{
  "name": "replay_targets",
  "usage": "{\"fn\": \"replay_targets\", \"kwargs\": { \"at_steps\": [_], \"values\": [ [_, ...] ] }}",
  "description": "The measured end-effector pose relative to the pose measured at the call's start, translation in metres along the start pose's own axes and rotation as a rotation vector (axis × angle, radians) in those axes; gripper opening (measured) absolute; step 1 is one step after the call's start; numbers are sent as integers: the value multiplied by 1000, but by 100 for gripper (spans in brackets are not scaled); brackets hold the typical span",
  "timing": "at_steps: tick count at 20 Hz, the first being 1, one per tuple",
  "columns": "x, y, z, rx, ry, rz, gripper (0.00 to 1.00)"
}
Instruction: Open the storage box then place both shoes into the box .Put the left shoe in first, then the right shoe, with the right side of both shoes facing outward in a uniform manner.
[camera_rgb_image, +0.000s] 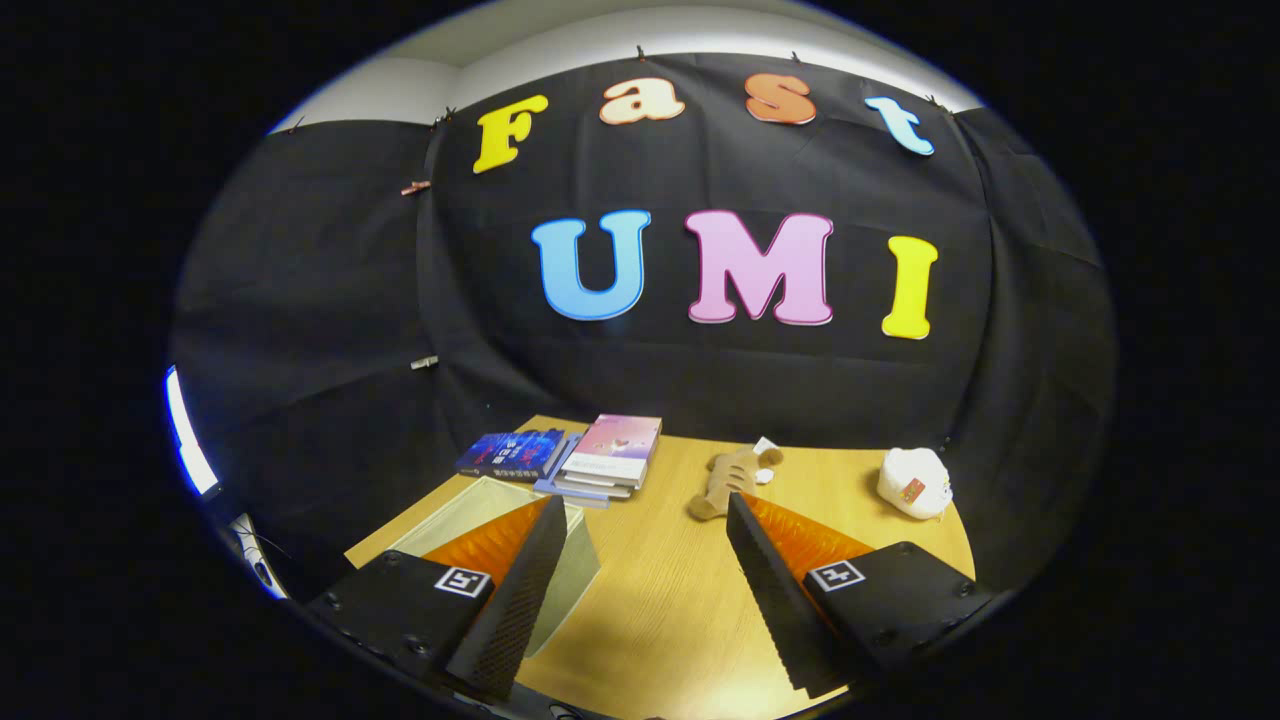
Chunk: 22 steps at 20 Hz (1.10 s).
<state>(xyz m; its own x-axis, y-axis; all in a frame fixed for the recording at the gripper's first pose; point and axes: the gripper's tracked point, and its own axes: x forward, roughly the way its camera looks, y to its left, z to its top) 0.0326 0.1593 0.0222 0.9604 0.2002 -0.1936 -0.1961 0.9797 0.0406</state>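
My gripper is open, its two fingers wide apart above the wooden table, with nothing between them. A clear, see-through storage box lies on the table under and just beyond my left finger, which hides part of it. I cannot tell whether its lid is on.
A pile of books sits at the table's far edge, beyond the left finger. A tan plush toy lies ahead of the right finger. A white plush toy rests further right, near the table's edge. Black cloth walls the booth behind.
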Motion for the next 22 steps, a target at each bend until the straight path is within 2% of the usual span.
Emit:
{"fn": "replay_targets", "kwargs": {
  "at_steps": [2, 6, 12, 16, 22],
  "values": [
    [-15, -19, 11, -22, -48, 29, 99],
    [-38, -69, 45, -50, -185, 17, 99],
    [-66, -141, 60, 39, -281, -146, 99],
    [-79, -164, 43, 74, -258, -153, 98],
    [-68, -170, 26, 82, -206, -148, 98]
  ]
}}
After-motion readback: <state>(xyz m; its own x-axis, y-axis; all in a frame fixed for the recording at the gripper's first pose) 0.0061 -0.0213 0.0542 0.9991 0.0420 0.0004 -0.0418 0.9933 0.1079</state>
